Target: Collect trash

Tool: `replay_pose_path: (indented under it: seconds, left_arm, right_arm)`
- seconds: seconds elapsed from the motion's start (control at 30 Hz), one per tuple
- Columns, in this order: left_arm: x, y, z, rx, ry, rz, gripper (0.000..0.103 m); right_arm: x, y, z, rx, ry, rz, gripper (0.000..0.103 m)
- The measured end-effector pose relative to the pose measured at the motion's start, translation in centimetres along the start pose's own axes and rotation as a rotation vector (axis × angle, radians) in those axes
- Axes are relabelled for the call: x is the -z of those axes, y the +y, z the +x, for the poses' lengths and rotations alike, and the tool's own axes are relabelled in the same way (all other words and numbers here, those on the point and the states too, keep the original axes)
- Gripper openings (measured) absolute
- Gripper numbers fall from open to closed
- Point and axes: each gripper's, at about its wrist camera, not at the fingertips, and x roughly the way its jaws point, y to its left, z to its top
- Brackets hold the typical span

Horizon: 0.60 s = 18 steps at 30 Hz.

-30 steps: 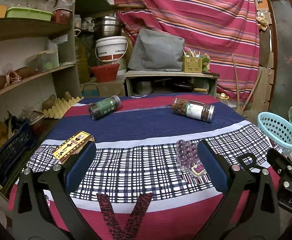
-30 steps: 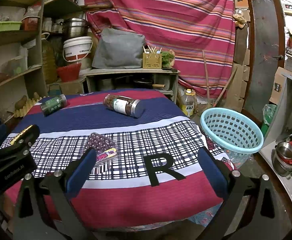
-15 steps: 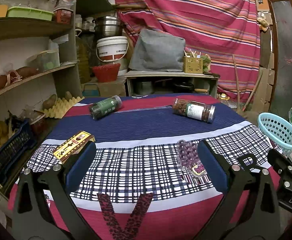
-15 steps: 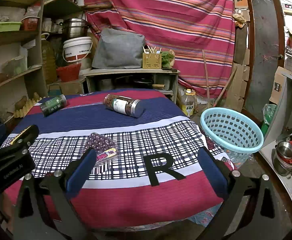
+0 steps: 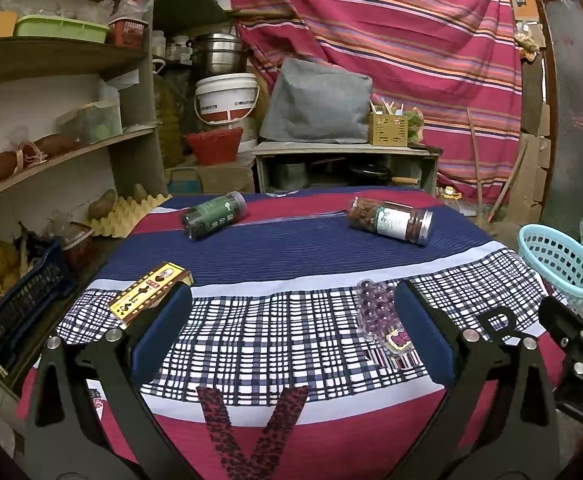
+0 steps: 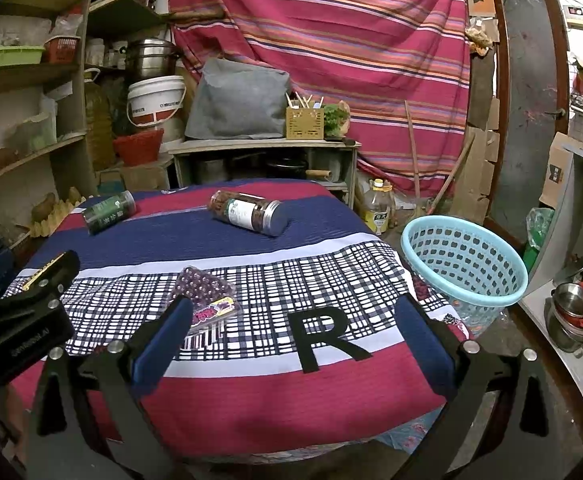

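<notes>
On the striped and checked tablecloth (image 5: 275,256) lie a dark green jar (image 5: 214,215) on its side at the far left, a jar of brown contents (image 5: 391,221) on its side at the far right, a yellow flat box (image 5: 147,294) near the left edge and a clear packet of purple balls (image 5: 377,312). My left gripper (image 5: 291,340) is open and empty over the near edge. My right gripper (image 6: 291,344) is open and empty above the black letter R (image 6: 325,336). The jars (image 6: 247,213), (image 6: 109,213) and the packet (image 6: 203,292) also show in the right wrist view.
A light blue plastic basket (image 6: 463,260) stands on the floor right of the table, also in the left wrist view (image 5: 555,260). Shelves (image 5: 51,160) with boxes, a crate and an egg tray stand to the left. A low table (image 5: 343,156) and a striped curtain stand behind.
</notes>
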Motion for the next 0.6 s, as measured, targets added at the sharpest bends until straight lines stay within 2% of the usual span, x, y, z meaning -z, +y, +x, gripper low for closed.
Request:
replay_pose_path:
  seconds: [0.6]
  left_arm:
    - [0.46,-0.36,-0.35,-0.026,-0.006,-0.005,0.098]
  right_arm:
    - [0.11,0.45,-0.08,0.002,-0.003,-0.016,0.099]
